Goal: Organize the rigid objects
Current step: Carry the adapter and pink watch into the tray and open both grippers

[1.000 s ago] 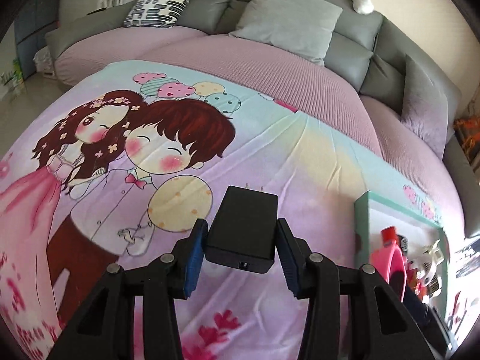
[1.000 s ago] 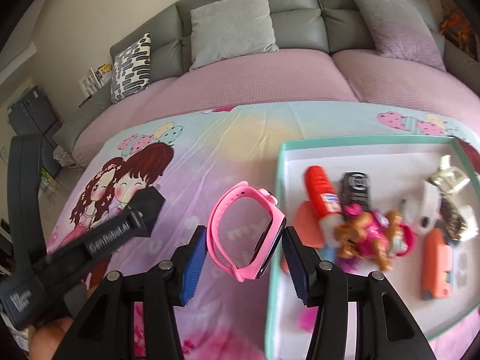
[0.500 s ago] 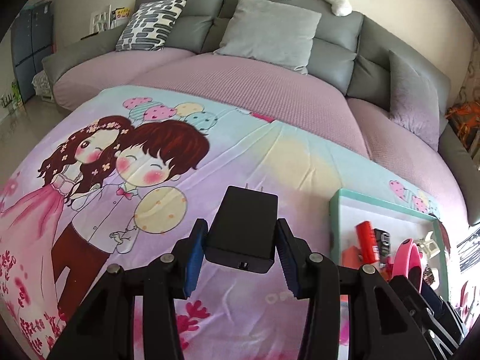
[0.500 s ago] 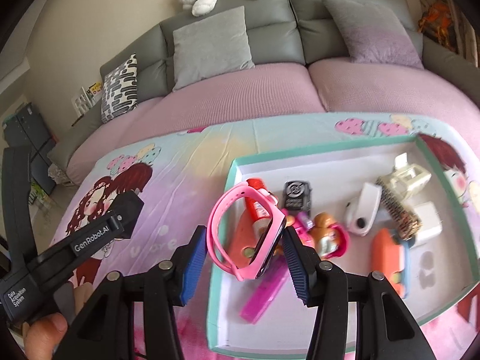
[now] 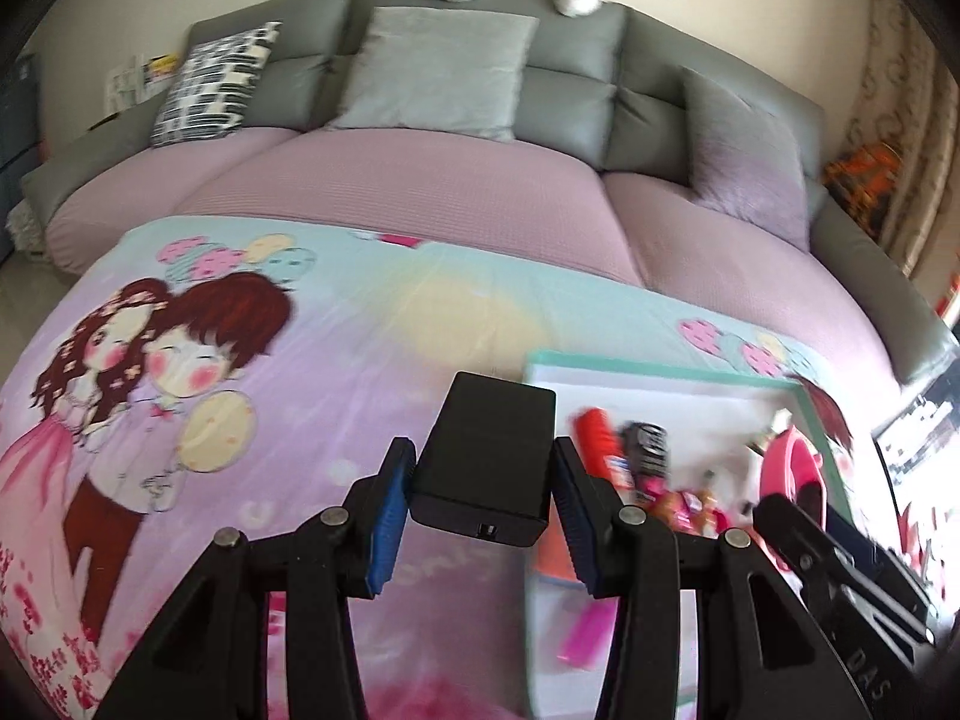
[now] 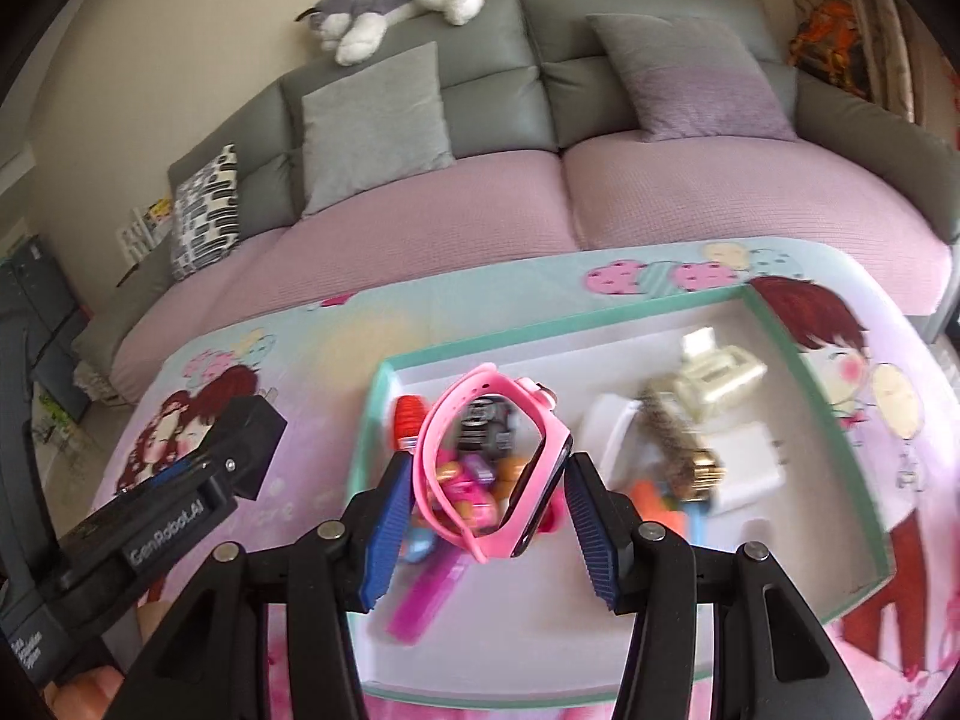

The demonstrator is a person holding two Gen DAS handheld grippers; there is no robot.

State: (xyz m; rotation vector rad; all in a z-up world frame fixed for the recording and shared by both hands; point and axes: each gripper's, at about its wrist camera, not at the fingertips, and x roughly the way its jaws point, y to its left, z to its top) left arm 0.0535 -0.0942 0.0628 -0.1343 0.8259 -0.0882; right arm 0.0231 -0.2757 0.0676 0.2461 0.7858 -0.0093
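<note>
My left gripper (image 5: 483, 507) is shut on a black power adapter (image 5: 486, 459) and holds it above the cartoon sheet, just left of the teal-rimmed box (image 5: 660, 369). My right gripper (image 6: 483, 507) is shut on a pink watch (image 6: 498, 468) and holds it over the left part of the box (image 6: 840, 420). The box holds several small things: a red tube (image 6: 408, 414), a white charger (image 6: 750, 456), a cream hair clip (image 6: 714, 372), a magenta pen (image 6: 420, 594). The left gripper with the adapter shows in the right wrist view (image 6: 240, 450). The watch shows in the left wrist view (image 5: 792, 462).
The box lies on a cartoon-print sheet (image 5: 300, 372) spread over a table. Behind is a pink-covered grey sofa (image 6: 660, 192) with cushions (image 6: 372, 120) and a plush dog (image 6: 390, 6) on its back. An orange toy (image 6: 828, 42) is at the far right.
Both grippers have moved to the right. The watch has gone from left of the box to over its inside. The adapter has come close to the box's left rim.
</note>
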